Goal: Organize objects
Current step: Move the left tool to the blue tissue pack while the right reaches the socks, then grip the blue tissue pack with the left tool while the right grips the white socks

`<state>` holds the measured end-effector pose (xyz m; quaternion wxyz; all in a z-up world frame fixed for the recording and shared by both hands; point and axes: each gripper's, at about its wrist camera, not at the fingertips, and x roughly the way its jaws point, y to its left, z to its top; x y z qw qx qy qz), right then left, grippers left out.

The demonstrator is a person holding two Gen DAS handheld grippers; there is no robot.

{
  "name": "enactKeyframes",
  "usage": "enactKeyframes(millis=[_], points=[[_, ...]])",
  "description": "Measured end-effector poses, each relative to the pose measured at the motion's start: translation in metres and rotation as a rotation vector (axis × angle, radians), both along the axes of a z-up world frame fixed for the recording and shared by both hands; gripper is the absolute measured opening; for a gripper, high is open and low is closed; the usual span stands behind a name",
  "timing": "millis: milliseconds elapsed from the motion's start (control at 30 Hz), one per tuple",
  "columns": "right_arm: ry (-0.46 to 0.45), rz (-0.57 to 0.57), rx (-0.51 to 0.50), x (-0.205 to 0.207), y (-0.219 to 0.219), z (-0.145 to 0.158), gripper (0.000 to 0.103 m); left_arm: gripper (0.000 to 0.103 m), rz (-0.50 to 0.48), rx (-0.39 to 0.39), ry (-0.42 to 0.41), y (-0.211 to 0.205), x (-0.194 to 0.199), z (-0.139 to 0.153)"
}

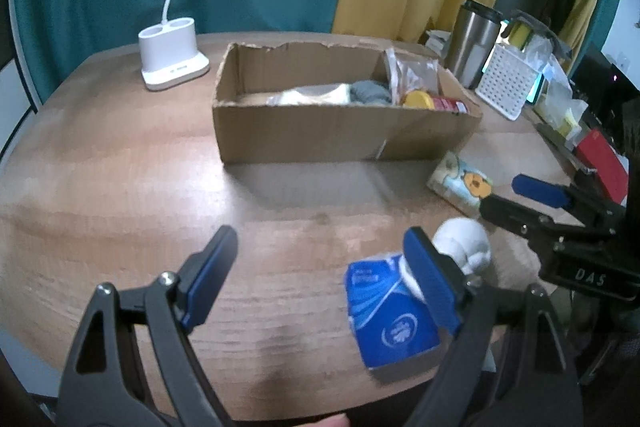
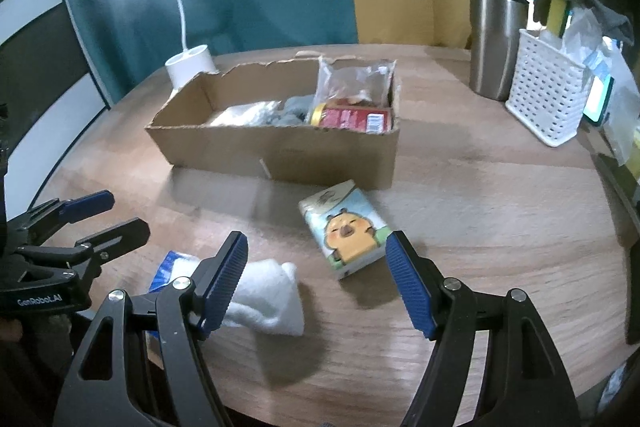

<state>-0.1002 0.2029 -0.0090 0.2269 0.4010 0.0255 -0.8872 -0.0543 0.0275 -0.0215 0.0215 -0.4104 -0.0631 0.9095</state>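
An open cardboard box (image 1: pixel 344 135) (image 2: pixel 280 147) stands mid-table, holding a clear bag, a grey cloth, a pale packet and a red can with a yellow lid (image 2: pixel 352 117). In front of it lie a cartoon-printed tissue pack (image 2: pixel 346 227) (image 1: pixel 460 183), a rolled white cloth (image 2: pixel 268 295) (image 1: pixel 466 241) and a blue tissue pack (image 1: pixel 390 311) (image 2: pixel 168 267). My left gripper (image 1: pixel 318 279) is open above bare table, its right finger over the blue pack's edge. My right gripper (image 2: pixel 316 283) is open, hovering between the white cloth and the cartoon pack, gripping nothing.
A white lamp base (image 1: pixel 172 55) (image 2: pixel 190 65) sits behind the box at the left. At the right stand a steel tumbler (image 2: pixel 496 43) (image 1: pixel 474 43), a white perforated basket (image 2: pixel 546 95) (image 1: pixel 506 83) with bags and a sponge, and a red box (image 1: pixel 604 163). The round table's (image 1: pixel 120 187) front edge lies just below the grippers.
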Motion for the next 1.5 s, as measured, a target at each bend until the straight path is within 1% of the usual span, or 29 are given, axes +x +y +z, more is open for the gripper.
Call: enactKeyframes(millis=[233, 267, 300, 333, 433, 600, 767, 800, 867, 900, 1000, 1200, 1333, 1367, 1400, 1433, 1500], points=[[-0.02, 0.026, -0.021, 0.005, -0.005, -0.004, 0.075, 0.086, -0.018, -0.008, -0.024, 0.006, 0.006, -0.01], [-0.024, 0.029, -0.025, 0.006, -0.005, -0.004, 0.08, 0.086, -0.016, -0.009, -0.024, 0.006, 0.007, -0.01], [-0.028, 0.033, -0.031, 0.007, -0.005, -0.005, 0.088, 0.086, -0.013, -0.009, -0.025, 0.005, 0.008, -0.011], [-0.033, 0.042, -0.042, 0.008, -0.006, -0.005, 0.09, 0.086, -0.009, -0.009, -0.026, 0.004, 0.008, -0.012], [-0.051, 0.065, -0.053, 0.01, -0.01, -0.008, 0.09, 0.086, 0.004, -0.006, -0.032, 0.001, 0.011, -0.015], [-0.054, 0.089, -0.047, 0.013, -0.019, -0.011, 0.09, 0.086, 0.019, 0.0, -0.032, -0.005, 0.014, -0.017], [-0.075, 0.111, -0.073, 0.014, -0.027, -0.013, 0.09, 0.086, 0.051, 0.011, -0.03, -0.014, 0.015, -0.019], [-0.075, 0.114, -0.074, 0.015, -0.028, -0.013, 0.09, 0.087, 0.055, 0.014, -0.029, -0.016, 0.015, -0.02], [-0.083, 0.122, -0.074, 0.016, -0.032, -0.014, 0.09, 0.091, 0.064, 0.02, -0.031, -0.019, 0.015, -0.021], [-0.088, 0.127, -0.073, 0.016, -0.033, -0.015, 0.09, 0.091, 0.068, 0.022, -0.031, -0.021, 0.016, -0.021], [-0.108, 0.149, -0.061, 0.016, -0.039, -0.02, 0.09, 0.091, 0.073, 0.023, -0.033, -0.024, 0.016, -0.023], [-0.119, 0.141, -0.03, 0.013, -0.041, -0.031, 0.09, 0.091, 0.072, 0.022, -0.038, -0.025, 0.016, -0.025], [-0.136, 0.139, -0.046, 0.011, -0.038, -0.036, 0.09, 0.091, 0.063, 0.017, -0.042, -0.021, 0.016, -0.026], [-0.137, 0.137, -0.06, 0.01, -0.036, -0.035, 0.089, 0.091, 0.06, 0.016, -0.042, -0.02, 0.015, -0.026], [-0.139, 0.138, -0.072, 0.01, -0.034, -0.035, 0.085, 0.091, 0.057, 0.013, -0.041, -0.018, 0.015, -0.026], [-0.135, 0.138, -0.072, 0.011, -0.034, -0.034, 0.081, 0.091, 0.055, 0.012, -0.041, -0.017, 0.015, -0.025], [-0.125, 0.129, -0.056, 0.011, -0.032, -0.033, 0.078, 0.091, 0.048, 0.011, -0.041, -0.014, 0.015, -0.025]])
